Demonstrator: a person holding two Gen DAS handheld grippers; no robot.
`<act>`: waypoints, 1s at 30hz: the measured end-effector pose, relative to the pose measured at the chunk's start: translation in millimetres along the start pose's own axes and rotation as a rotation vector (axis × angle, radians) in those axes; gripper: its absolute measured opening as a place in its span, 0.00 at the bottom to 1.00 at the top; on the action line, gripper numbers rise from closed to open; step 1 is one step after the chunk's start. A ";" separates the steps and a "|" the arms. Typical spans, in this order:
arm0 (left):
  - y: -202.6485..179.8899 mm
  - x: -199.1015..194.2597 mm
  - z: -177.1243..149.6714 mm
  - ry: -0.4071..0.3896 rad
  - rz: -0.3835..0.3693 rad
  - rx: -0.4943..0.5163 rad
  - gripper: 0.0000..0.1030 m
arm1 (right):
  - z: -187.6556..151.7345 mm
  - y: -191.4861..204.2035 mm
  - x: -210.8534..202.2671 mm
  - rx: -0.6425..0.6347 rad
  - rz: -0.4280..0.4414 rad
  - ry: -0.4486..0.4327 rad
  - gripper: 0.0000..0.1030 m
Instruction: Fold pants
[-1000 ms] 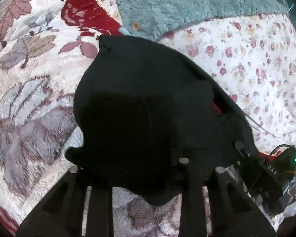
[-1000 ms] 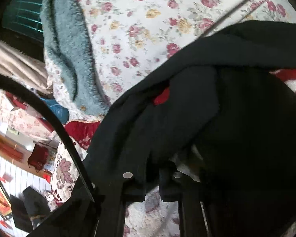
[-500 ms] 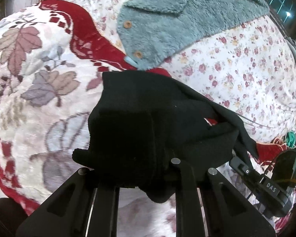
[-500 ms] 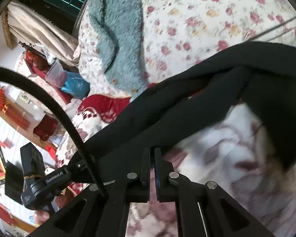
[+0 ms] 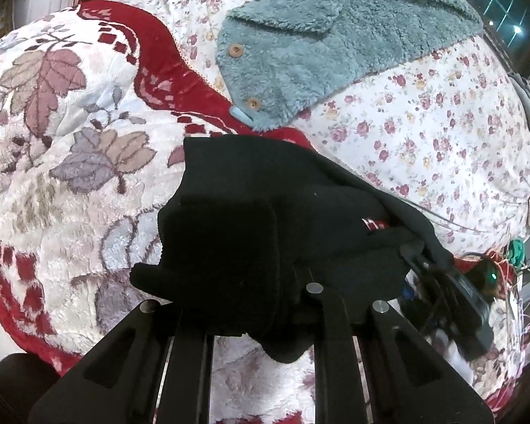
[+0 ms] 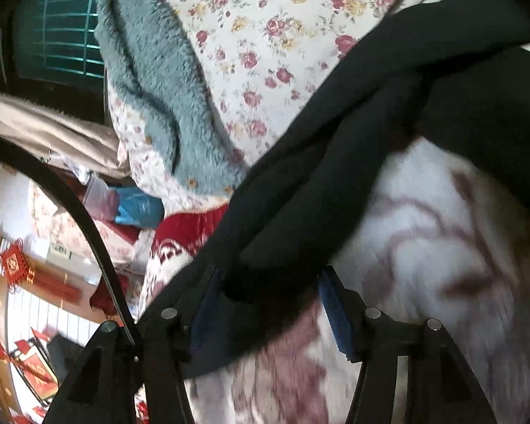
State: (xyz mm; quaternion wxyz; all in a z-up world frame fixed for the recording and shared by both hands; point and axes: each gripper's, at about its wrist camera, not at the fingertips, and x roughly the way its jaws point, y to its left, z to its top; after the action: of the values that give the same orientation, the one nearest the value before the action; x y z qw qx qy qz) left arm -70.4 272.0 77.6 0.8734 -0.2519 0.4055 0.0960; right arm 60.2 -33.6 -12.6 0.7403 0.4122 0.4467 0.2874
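The black pants (image 5: 251, 219) lie bunched on a plush leaf-patterned blanket (image 5: 70, 134). My left gripper (image 5: 261, 304) is shut on their near fold, and the cloth hides its fingertips. In the right wrist view the pants (image 6: 335, 162) run as a long twisted band from upper right to lower left. My right gripper (image 6: 272, 304) has its jaws opening. Its blue pads (image 6: 335, 311) stand apart, with a loose hang of the black cloth between them and not pressed.
A teal fleece garment (image 5: 318, 46) with wooden buttons lies behind the pants on a rose-print quilt (image 5: 441, 123). It also shows in the right wrist view (image 6: 159, 81). A black cable (image 6: 70, 205) arcs at the left. Cords and a green-lit device (image 5: 491, 275) crowd the right edge.
My left gripper rose and drew back with the pants bunch in it. My right gripper held cloth a second ago, stood shut beside the band half a second ago, and now spreads wide around loose cloth.
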 end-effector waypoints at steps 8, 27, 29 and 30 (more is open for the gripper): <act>24.6 -16.2 5.4 -0.016 0.017 -0.010 0.12 | -31.7 24.2 -30.9 -0.059 0.030 0.030 0.11; 68.3 -52.8 -23.5 -0.076 0.183 -0.071 0.38 | -46.5 12.5 -102.5 -0.165 -0.125 0.022 0.41; 64.3 -65.3 -25.0 -0.123 0.213 -0.074 0.38 | -33.5 1.2 -118.7 -0.128 -0.137 -0.018 0.41; 63.8 -70.2 -25.7 -0.143 0.222 -0.077 0.38 | -25.5 -4.7 -123.3 -0.102 -0.143 -0.029 0.41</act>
State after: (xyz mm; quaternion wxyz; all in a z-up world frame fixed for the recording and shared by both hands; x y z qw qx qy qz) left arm -156.9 315.9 93.6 0.8738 -0.2316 0.3636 0.2252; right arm -16.2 -124.8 29.1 0.7854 0.3449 0.4491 0.2500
